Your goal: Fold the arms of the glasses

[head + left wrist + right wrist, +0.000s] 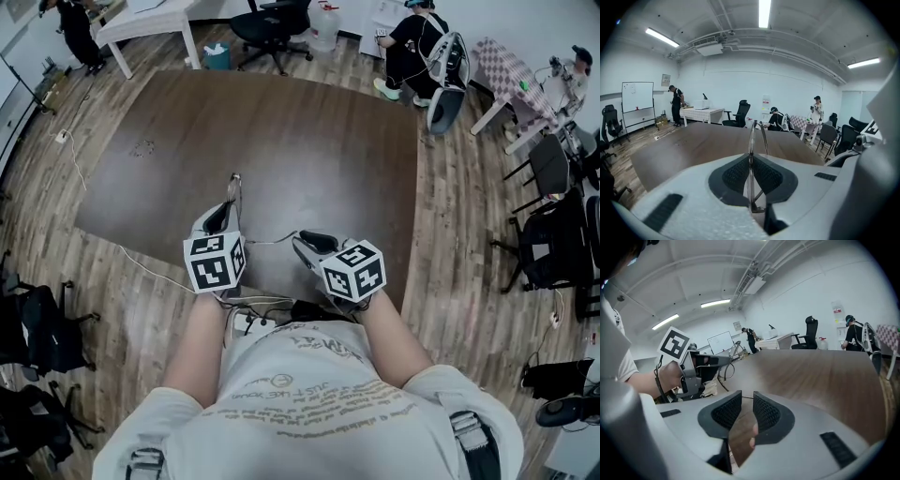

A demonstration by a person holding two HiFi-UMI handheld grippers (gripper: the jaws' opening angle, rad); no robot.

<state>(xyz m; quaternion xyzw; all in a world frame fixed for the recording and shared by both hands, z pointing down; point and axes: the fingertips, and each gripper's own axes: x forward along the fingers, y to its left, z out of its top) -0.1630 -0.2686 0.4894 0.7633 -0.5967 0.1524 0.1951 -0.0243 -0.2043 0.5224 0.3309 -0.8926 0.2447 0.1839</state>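
Left gripper (751, 165) pinched glasses (751, 139) over table's (281, 141) near edge; right gripper (742, 411) narrowly parted, empty; arm (272, 242) best swung inward gently.

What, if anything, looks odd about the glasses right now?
Nothing stands out: the glasses sit edge-on, pinched between the fingers of the left gripper, no bend or break visible. The right gripper is open and empty.

Dark brown table (281, 141) — standing on plank floor (56, 281).
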